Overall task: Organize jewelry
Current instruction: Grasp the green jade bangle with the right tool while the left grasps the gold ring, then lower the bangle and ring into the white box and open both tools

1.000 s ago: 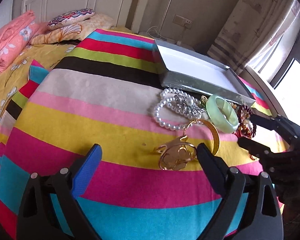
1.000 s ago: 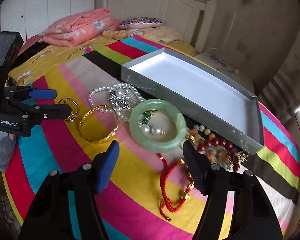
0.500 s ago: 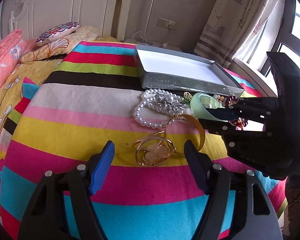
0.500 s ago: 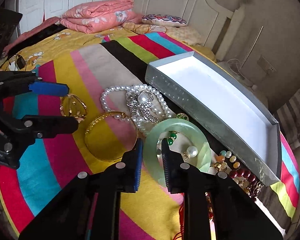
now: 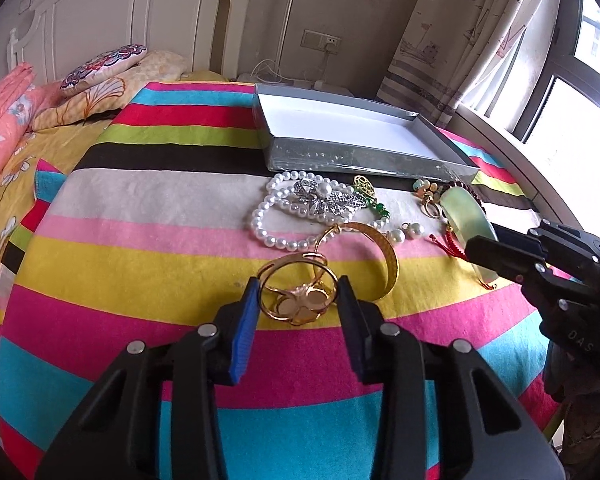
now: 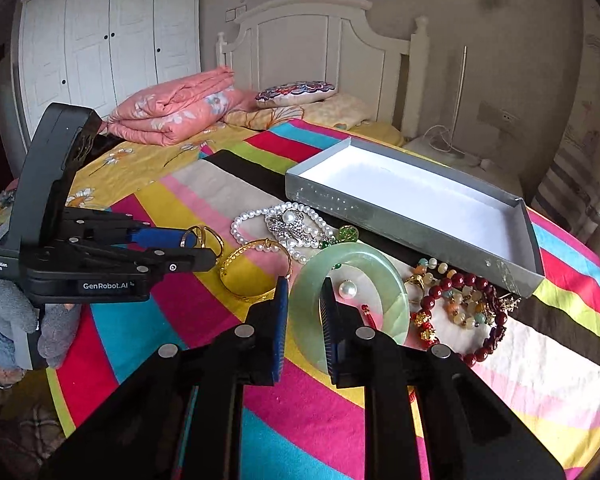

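Jade and gold, each caught in a gripper over a striped cloth.

Pearls in a looped pearl necklace [image 5: 278,220] lie with a silver brooch [image 5: 328,200] on top, just in front of the empty grey box [image 6: 404,216]; a plain gold bangle [image 6: 256,270] sits between the two tools, and red bead bracelets [image 6: 460,304] crowd the box's near corner. The left gripper [image 5: 298,300] is drawn in narrow, its pads touching both sides of the gold flower bracelet [image 5: 298,296]. The right gripper [image 6: 304,312] is nearly closed, pinching the rim of the green jade bangle [image 6: 352,300], which stands tilted off the cloth. Everything rests on a round table under a bright striped cloth [image 5: 140,280], beside a bed with a white headboard [image 6: 320,40] and folded pink quilt [image 6: 176,106].
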The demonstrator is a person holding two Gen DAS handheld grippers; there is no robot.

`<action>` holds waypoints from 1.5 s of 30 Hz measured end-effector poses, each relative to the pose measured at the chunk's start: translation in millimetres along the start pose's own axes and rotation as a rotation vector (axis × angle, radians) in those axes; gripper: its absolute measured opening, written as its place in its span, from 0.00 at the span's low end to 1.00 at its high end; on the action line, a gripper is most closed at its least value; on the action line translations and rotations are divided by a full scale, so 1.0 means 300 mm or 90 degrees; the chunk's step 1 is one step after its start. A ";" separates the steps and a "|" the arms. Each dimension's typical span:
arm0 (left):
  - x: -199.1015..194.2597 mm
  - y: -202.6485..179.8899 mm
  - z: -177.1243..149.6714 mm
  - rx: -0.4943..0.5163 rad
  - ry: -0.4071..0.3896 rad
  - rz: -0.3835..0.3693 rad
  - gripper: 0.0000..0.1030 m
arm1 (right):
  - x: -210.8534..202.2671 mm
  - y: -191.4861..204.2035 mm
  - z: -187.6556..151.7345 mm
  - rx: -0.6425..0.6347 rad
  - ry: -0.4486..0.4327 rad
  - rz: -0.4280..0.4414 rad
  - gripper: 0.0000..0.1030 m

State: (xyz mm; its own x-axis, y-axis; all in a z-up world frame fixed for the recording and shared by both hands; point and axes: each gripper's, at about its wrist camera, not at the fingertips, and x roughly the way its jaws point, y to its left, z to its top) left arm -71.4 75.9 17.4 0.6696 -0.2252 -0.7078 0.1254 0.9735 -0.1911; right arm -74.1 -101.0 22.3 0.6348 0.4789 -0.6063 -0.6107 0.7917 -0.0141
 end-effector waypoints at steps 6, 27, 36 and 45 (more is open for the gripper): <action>-0.035 -0.043 0.000 0.012 -0.031 0.009 0.37 | -0.020 -0.033 0.003 0.026 -0.013 0.002 0.17; 0.269 -0.175 0.520 0.008 0.001 0.043 0.37 | 0.233 -0.311 0.295 0.015 0.045 -0.151 0.17; 0.434 -0.114 0.584 -0.038 0.056 0.073 0.37 | 0.425 -0.335 0.329 0.046 0.113 -0.151 0.19; 0.375 -0.061 0.503 -0.064 0.025 0.070 0.75 | 0.276 -0.380 0.279 0.131 0.038 -0.112 0.54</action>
State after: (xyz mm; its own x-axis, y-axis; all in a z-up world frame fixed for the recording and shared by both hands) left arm 112.1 38.6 43.9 0.6454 -0.1203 -0.7543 -0.0228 0.9841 -0.1764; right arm 87.8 -119.8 40.1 0.6900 0.3094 -0.6544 -0.3806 0.9240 0.0355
